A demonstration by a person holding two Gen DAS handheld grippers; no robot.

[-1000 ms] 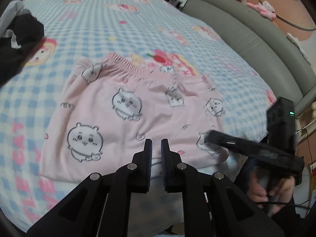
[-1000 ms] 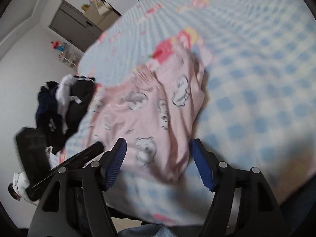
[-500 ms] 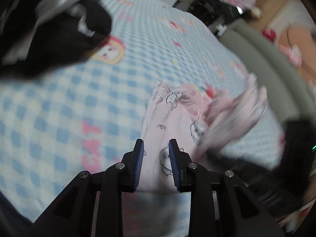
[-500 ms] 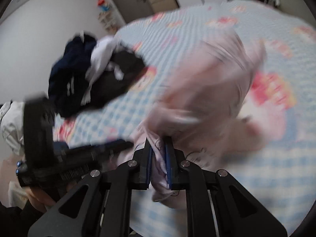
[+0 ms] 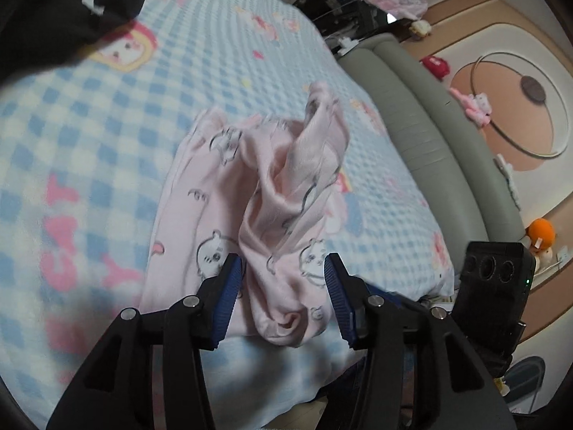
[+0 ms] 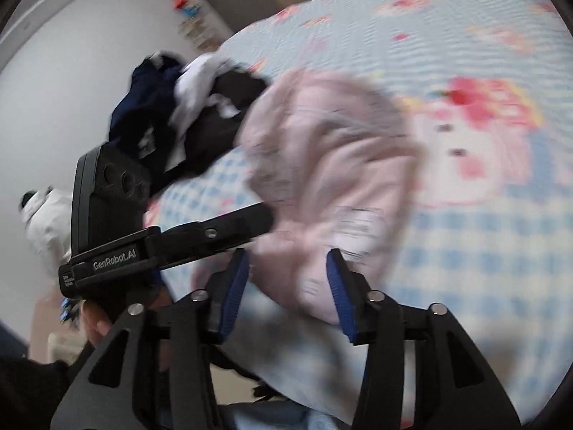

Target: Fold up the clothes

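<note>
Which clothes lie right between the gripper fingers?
The pink cartoon-print garment, bunched up between the open left gripper. The dark clothes pile lies far off, at the bed's other end.

The pale pink cotton shorts printed with little white cartoon animals (image 5: pixel 229 222) lie on the blue-and-white checked bedsheet (image 5: pixel 89 143), near its front edge, right half bunched upward over the flat left half.

So the bed (image 5: pixel 118 136) has a blue-and-white checked sheet with pink cartoon prints. Pink shorts (image 5: pixel 215 215) lie rumpled near the front edge, one side bunched up. A dark clothes pile (image 6: pixel 172 122) sits further back, well apart from them.
</note>
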